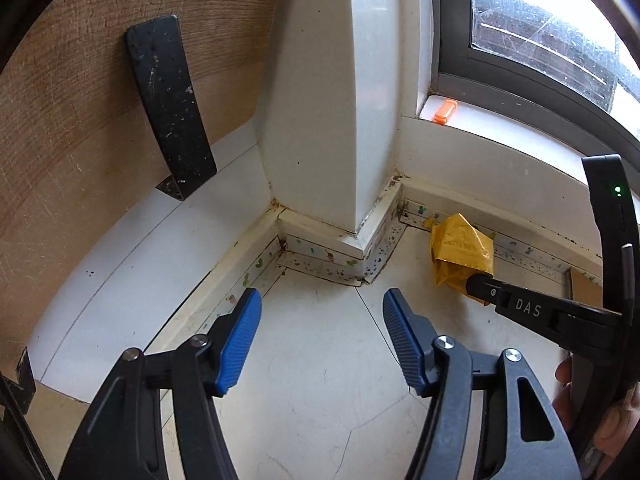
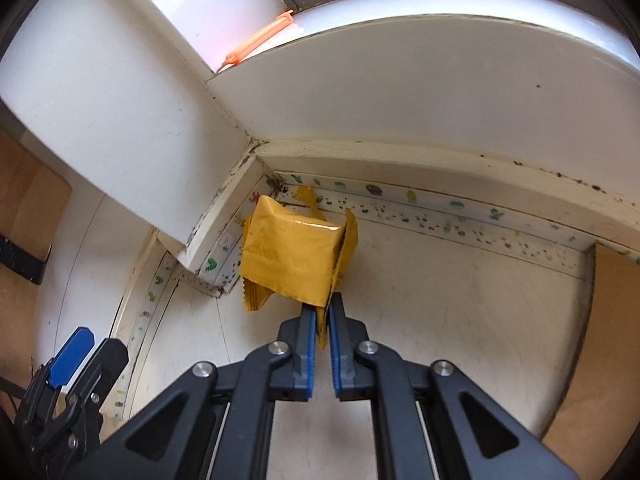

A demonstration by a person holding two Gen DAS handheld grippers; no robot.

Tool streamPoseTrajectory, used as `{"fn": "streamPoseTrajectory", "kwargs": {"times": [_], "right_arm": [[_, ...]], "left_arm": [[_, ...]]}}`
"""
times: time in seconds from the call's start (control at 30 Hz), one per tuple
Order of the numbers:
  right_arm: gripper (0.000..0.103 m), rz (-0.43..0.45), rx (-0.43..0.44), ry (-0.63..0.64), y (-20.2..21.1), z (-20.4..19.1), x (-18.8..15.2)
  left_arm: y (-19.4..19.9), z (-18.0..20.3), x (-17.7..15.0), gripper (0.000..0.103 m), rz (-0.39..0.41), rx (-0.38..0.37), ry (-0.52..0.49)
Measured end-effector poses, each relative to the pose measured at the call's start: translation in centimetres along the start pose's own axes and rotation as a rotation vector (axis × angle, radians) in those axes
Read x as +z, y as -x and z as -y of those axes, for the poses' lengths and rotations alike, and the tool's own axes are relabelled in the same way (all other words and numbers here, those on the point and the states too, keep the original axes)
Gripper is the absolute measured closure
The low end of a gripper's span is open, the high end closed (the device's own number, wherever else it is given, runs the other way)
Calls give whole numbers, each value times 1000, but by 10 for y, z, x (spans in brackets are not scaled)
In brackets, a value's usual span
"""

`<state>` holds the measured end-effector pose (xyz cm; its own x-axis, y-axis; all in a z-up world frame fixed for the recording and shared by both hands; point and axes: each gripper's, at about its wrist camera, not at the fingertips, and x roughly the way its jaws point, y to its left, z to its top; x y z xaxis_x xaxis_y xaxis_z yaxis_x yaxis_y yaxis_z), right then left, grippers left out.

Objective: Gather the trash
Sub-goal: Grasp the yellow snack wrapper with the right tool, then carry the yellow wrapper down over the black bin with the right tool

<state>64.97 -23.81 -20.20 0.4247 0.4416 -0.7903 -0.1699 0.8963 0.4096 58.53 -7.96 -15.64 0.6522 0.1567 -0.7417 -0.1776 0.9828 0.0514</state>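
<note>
Your right gripper [image 2: 323, 312] clamped on yellow wrapper [image 2: 290, 258], pads pinching its near edge. Wrapper sits on white floor [image 2: 440, 300] in corner by skirting board [image 2: 400, 156]. Your left gripper [image 1: 322, 312] empty, jaws apart above floor.

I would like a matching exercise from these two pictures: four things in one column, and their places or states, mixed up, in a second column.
Things
1. yellow wrapper
2. orange clip
3. left gripper
4. black strip

Places or states
A. lying on the window sill
B. open, with nothing between its fingers
C. fixed on the wooden panel
D. pinched at its edge by the right gripper, near the floor corner

Pairs: 1-D, 2-A, 3-B, 4-C
</note>
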Motion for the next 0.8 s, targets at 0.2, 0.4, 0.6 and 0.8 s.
{"fn": "streamPoseTrajectory", "kwargs": {"times": [0.2, 0.4, 0.6, 0.8], "right_arm": [[98, 4, -14, 20, 30, -5, -18], [98, 18, -36, 38, 74, -12, -45], [98, 48, -53, 49, 126, -27, -87], [98, 91, -95, 44, 182, -56, -146]], "left_arm": [[22, -3, -5, 42, -1, -31, 10], [62, -5, -18, 42, 23, -55, -19], [118, -15, -41, 42, 38, -102, -38], [185, -35, -75, 42, 48, -173, -65]]}}
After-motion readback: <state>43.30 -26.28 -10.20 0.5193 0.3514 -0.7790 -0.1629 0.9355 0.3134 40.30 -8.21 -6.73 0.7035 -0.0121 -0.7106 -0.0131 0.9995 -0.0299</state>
